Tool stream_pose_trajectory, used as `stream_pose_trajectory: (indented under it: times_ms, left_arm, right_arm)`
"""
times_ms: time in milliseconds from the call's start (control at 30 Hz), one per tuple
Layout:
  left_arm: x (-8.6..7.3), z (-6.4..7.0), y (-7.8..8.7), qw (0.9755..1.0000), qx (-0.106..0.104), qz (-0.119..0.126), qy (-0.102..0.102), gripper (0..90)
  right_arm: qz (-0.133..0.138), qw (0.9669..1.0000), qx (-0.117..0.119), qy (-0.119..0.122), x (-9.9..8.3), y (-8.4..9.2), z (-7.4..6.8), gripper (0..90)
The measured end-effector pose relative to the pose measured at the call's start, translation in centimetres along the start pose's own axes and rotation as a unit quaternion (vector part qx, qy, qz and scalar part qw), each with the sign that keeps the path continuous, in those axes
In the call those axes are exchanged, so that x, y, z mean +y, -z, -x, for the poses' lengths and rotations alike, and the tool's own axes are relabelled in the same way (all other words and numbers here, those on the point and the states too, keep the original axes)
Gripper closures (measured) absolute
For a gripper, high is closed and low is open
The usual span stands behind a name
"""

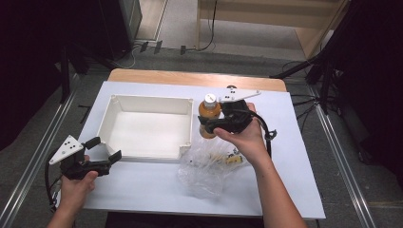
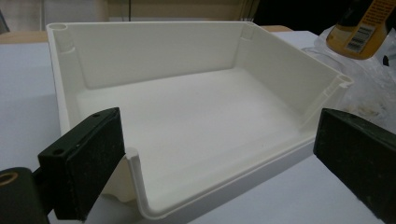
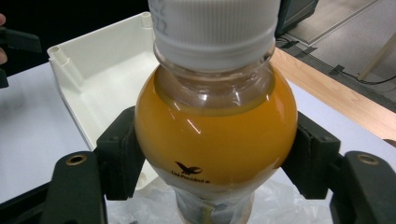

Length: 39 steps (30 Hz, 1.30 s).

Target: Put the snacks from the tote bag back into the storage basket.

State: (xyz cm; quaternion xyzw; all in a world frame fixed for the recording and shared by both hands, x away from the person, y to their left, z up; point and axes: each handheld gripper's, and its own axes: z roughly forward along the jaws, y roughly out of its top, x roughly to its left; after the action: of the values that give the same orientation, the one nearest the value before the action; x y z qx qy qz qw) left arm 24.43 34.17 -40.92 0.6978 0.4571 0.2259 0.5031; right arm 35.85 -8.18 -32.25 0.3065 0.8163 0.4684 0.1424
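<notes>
The right gripper (image 1: 212, 124) has the orange drink bottle (image 1: 209, 114) clamped between its pads, jaws standing wide because the bottle's belly is fat, and you can see in the right gripper view how both black pads press into the round shoulder of the bottle (image 3: 215, 135) just under the white cap (image 3: 215, 28). The bottle hangs upright, just off the right wall of the white bin (image 1: 147, 126), above the crumpled clear plastic bag (image 1: 204, 166) lying near the front edge of the white table (image 1: 294, 156).

Over at the front left corner, the left gripper (image 1: 102, 149) sits with its jaws spread wide and nothing in them, its pads either side of the bin's low front corner (image 2: 135, 163) without touching it, as far as I can tell.

Looks like the bottle is headed for the bin. To do that well, I'd say keep the bottle vertical, carry it clear over the bin's right wall, and lower it until the base sits flat on the bin floor (image 2: 196, 121) before letting go. The grip is on a curved, slick shoulder, so a steady squeeze and no tilting matter. The left gripper could steady the bin's corner if it starts to slide.
</notes>
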Motion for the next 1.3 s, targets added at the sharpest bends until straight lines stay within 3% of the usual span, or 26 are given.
stream_pose_trajectory:
  times_ms: [1300]
  left_arm:
    - [0.0, 0.2, -0.1, 1.0000, -0.005, -0.001, -0.003, 1.8]
  right_arm:
    - [0.000, 0.9999, 0.014, -0.004, 1.8, -3.5, -1.0, 31.1]
